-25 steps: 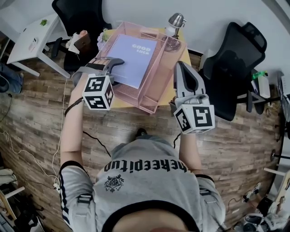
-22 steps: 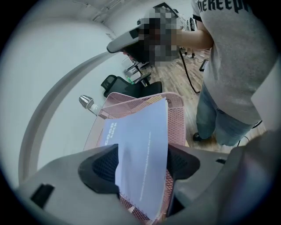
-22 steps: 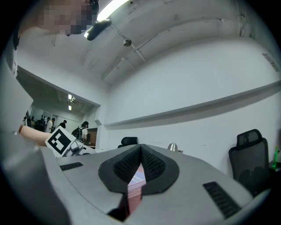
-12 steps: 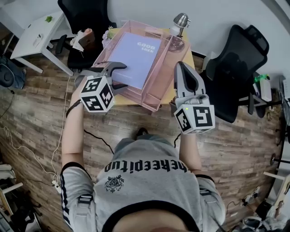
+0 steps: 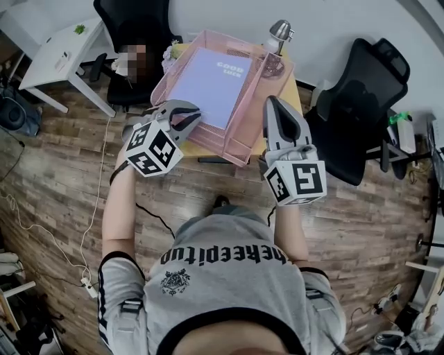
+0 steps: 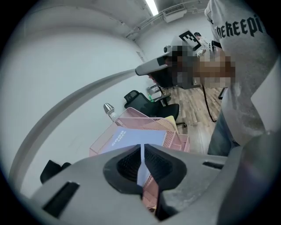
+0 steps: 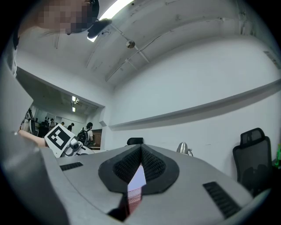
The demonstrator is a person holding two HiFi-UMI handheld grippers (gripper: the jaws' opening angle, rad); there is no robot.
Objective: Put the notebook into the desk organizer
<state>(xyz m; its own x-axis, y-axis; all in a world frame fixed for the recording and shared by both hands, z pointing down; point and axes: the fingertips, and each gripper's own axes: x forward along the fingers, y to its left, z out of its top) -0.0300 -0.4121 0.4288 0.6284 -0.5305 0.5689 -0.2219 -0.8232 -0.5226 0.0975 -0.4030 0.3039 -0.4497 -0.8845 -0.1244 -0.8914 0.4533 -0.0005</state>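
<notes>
The lavender notebook (image 5: 210,82) lies flat inside the pink wire-mesh desk organizer (image 5: 239,142) on the small desk. My left gripper (image 5: 193,113) hovers at the organizer's near left corner, apart from the notebook. Its jaws are closing and stand almost together with nothing between them. My right gripper (image 5: 270,102) is shut and empty, held upright above the organizer's near right side. In the left gripper view the notebook (image 6: 131,143) and the organizer (image 6: 151,121) show beyond the narrow slit of the jaws. The right gripper view looks mostly at the wall.
A silver desk lamp (image 5: 279,31) stands behind the organizer's right end. Black office chairs stand at the right (image 5: 354,104) and the back left (image 5: 132,21). A white side table (image 5: 59,62) is at far left. The yellow desktop (image 5: 208,148) shows along the organizer's front.
The left gripper's jaws have gone from wide open to nearly together, and it has shifted right toward the organizer's corner. The notebook stays in the organizer. The right gripper has hardly moved.
</notes>
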